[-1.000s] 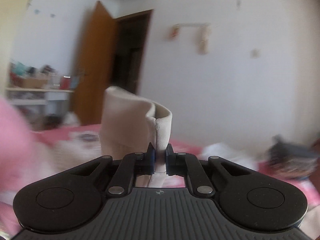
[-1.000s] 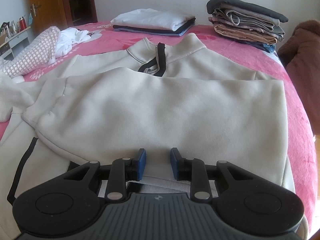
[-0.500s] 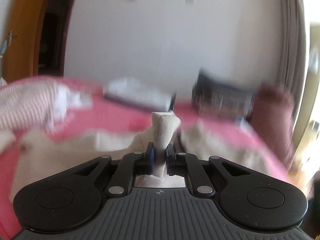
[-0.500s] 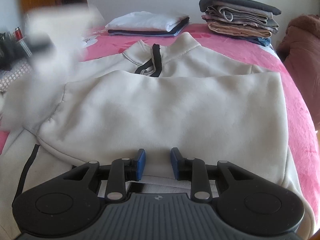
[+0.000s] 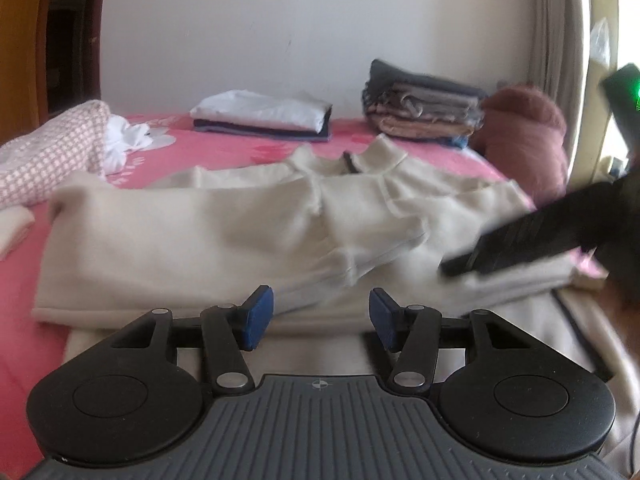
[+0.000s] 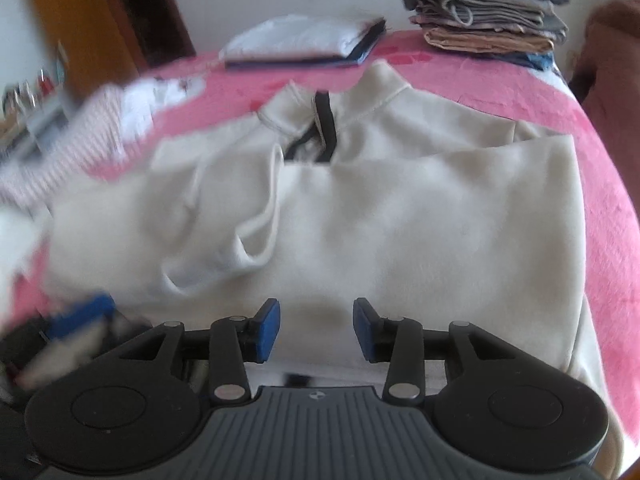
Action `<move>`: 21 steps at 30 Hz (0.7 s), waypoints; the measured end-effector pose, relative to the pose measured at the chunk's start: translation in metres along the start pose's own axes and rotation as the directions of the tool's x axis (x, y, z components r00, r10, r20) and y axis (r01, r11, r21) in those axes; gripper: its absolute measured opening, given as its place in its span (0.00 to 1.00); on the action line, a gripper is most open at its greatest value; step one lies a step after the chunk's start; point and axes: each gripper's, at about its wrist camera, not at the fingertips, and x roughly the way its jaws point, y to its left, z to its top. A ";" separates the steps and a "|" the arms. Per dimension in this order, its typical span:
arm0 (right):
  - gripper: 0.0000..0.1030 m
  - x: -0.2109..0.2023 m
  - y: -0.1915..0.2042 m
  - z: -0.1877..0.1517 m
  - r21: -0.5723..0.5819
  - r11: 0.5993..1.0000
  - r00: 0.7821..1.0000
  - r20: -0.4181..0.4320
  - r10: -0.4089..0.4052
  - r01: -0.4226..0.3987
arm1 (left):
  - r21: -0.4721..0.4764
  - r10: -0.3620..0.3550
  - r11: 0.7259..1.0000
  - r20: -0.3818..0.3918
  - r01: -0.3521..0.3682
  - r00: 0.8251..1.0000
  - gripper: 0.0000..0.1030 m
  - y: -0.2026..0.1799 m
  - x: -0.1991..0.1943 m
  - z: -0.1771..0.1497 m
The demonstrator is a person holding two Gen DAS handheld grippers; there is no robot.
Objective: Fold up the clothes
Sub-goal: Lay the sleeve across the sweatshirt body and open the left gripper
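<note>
A cream zip-neck sweatshirt lies spread on the pink bed, one sleeve folded across its body. My left gripper hovers low at the near hem. Its jaws are opening and no cloth is pinched between them. In the right wrist view the same sweatshirt fills the middle, with the loose cuff resting on it. My right gripper is over the near hem, jaws opening, fabric beneath but not gripped. A blurred blue pad of the left gripper shows at lower left.
Two folded piles sit at the far edge of the bed: a white and dark one and a grey and tan one. A brown fluffy garment lies far right, a pink checked one far left. A wooden door stands behind.
The left gripper swung down carrying the sleeve, laid it across the sweatshirt and let go, its jaws spreading. The right gripper stayed at the hem and opened wider.
</note>
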 end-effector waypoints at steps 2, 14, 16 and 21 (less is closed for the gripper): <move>0.42 -0.006 -0.005 0.006 0.084 0.993 0.997 0.013 0.079 -0.080 | 0.020 0.006 1.000 -0.017 -0.006 1.000 0.52 -0.001 0.004 -0.001; 0.38 0.064 -0.023 0.031 0.493 0.835 0.946 -0.071 0.317 -0.243 | 0.128 -0.006 0.992 -0.023 0.009 1.000 0.52 -0.023 0.030 -0.012; 0.24 0.066 -0.014 0.034 0.459 0.857 0.952 -0.068 0.298 -0.235 | 0.130 -0.005 0.991 -0.021 0.008 1.000 0.52 -0.023 0.030 -0.013; 0.11 0.044 0.001 0.048 0.342 0.903 0.964 0.028 0.266 -0.259 | 0.142 -0.004 0.990 -0.027 0.008 1.000 0.52 -0.023 0.032 -0.013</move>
